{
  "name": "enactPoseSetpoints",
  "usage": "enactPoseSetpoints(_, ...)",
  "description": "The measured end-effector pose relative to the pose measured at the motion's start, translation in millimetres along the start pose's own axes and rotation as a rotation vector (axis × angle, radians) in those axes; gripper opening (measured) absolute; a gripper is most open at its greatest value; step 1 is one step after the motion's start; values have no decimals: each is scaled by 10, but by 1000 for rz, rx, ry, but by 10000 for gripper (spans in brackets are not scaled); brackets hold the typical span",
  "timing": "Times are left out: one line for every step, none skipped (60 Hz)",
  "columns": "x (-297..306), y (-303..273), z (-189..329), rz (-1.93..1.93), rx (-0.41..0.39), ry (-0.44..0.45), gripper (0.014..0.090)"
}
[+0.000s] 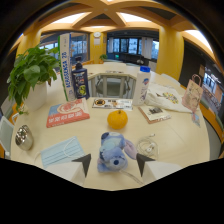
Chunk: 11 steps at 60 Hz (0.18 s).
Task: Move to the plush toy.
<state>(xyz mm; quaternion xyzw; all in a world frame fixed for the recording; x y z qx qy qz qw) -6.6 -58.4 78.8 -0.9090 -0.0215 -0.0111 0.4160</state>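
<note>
While I am steering from far away, I am seeing the plush toy (112, 151) lying on the table (175, 132), right between the two finger tips of the gripper (114, 163). The fingers are spread wide, with a gap on each side of the toy, so they are not pinching anything. I am thinking the move is nearly done and only a small push forward is left. Things could go wrong if I am going too fast, because the tips could bump the soft toy and shove it toward the orange (117, 119) just beyond it. A blue face mask (62, 151) is lying just beside one finger, and a clear round thing (147, 146) is sitting just beside the other finger, so drifting sideways could be catching one of them. I am keeping the toy in the middle.
</note>
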Motion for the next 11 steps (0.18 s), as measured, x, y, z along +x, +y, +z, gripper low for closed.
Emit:
enactPoseSetpoints(1,1,10,2,-2,-2,862)
enactPoseSetpoints(3,1,18,4,-3,-4,861)
enactPoseSetpoints(4,-1,25,5,-3,-6,861)
enactPoseSetpoints(5,-4,31,5,-3,-7,859)
enactPoseSetpoints(11,-11,27,3,-4,-8,857)
enactPoseSetpoints(15,-11,31,2,-4,-7,859)
enactPoseSetpoints(20,-13,37,2,-3,-5,859)
enactPoseSetpoints(24,-15,41,2,-3,-4,858)
enactPoseSetpoints(29,-16,42,2,-3,-4,858)
enactPoseSetpoints(33,-17,44,2,-4,-3,860)
enactPoseSetpoints(36,-18,44,3,-5,-4,859)
